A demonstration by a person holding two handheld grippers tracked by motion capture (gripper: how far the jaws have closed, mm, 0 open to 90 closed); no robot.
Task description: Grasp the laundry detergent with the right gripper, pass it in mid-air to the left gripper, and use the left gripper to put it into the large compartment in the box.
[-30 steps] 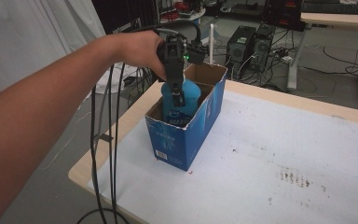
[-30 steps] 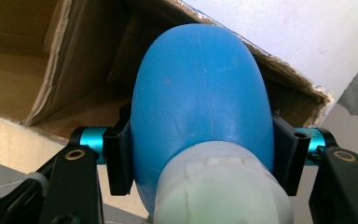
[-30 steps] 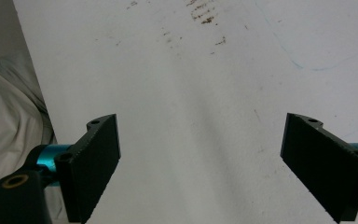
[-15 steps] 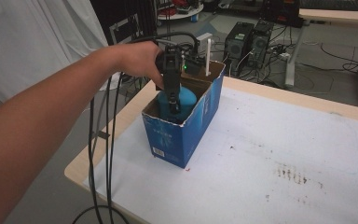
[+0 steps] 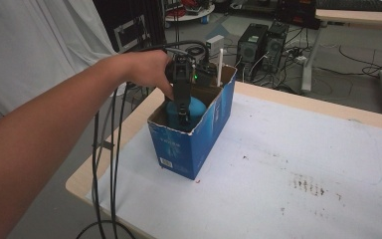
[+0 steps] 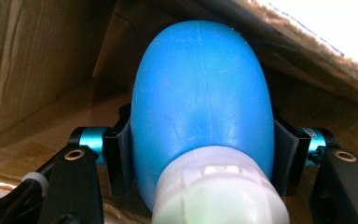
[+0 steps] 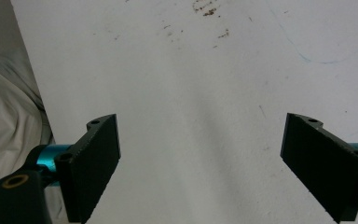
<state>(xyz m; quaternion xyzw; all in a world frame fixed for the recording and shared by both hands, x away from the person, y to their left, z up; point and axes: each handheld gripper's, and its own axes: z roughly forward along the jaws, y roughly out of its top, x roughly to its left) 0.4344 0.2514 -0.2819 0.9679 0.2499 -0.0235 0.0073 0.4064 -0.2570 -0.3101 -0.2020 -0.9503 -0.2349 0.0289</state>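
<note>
While inside the box [image 5: 199, 134]: smooth, rounded blue bottle [image 6: 200, 93], white ribbed cap [image 6: 219, 191].
Left hand-held gripper [image 5: 181, 112]: clamped on the bottle.
Right hand-held gripper [image 7: 200, 163]: jaws spread, nothing held, above white bench [image 7: 191, 70].

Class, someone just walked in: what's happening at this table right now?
A person's left hand-held gripper is shut on a blue bottle with a white cap, holding it inside an open blue cardboard box at the table corner. The right hand-held gripper hangs open over bare tabletop, holding nothing.
</note>
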